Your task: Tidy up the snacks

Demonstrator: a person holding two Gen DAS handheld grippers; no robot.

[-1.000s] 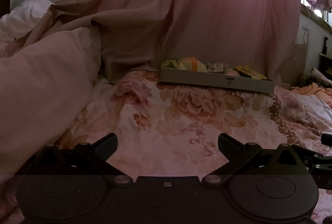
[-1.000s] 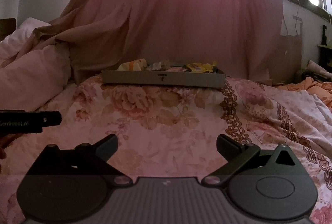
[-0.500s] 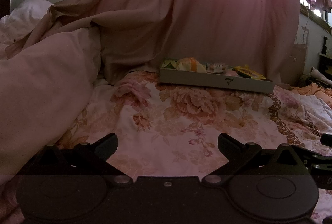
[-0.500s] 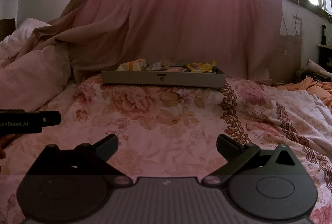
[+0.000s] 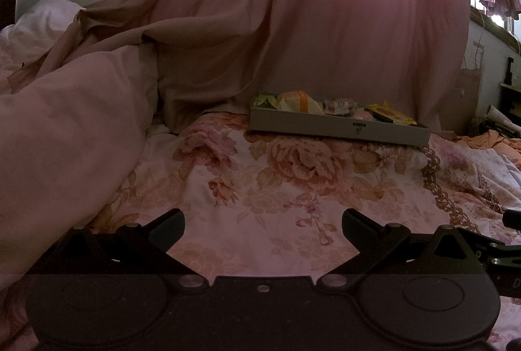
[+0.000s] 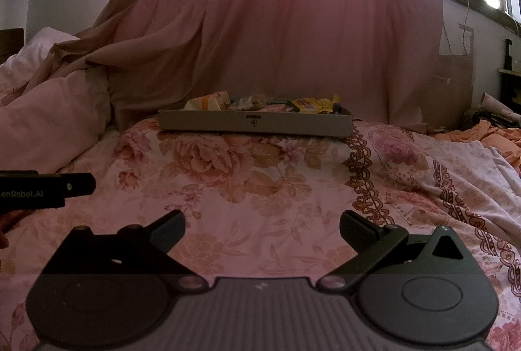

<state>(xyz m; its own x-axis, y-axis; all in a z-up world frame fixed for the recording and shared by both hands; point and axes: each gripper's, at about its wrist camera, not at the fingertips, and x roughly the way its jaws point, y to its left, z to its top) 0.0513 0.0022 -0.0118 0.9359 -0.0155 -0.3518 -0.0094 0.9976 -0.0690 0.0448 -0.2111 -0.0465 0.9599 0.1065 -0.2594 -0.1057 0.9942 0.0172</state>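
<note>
A shallow grey tray (image 5: 338, 129) lies at the far end of the floral bedspread, also in the right wrist view (image 6: 254, 123). It holds several snack packets: a white-and-orange packet (image 5: 294, 100), a yellow packet (image 5: 389, 116), and small wrapped sweets between them. In the right wrist view the white-and-orange packet (image 6: 208, 103) sits at the left and the yellow packet (image 6: 309, 105) at the right. My left gripper (image 5: 263, 222) is open and empty, low over the bedspread, well short of the tray. My right gripper (image 6: 262, 222) is open and empty too, beside it.
A bunched pink duvet (image 5: 65, 129) rises at the left. A pink curtain (image 6: 293, 25) hangs behind the tray. Orange cloth (image 6: 488, 136) lies at the right. The left gripper's body (image 6: 42, 189) shows at the left edge of the right wrist view.
Both grippers have risen and tilted very slightly; the tray sits a touch lower in the views. Jaws stay open, nothing taken hold of.
</note>
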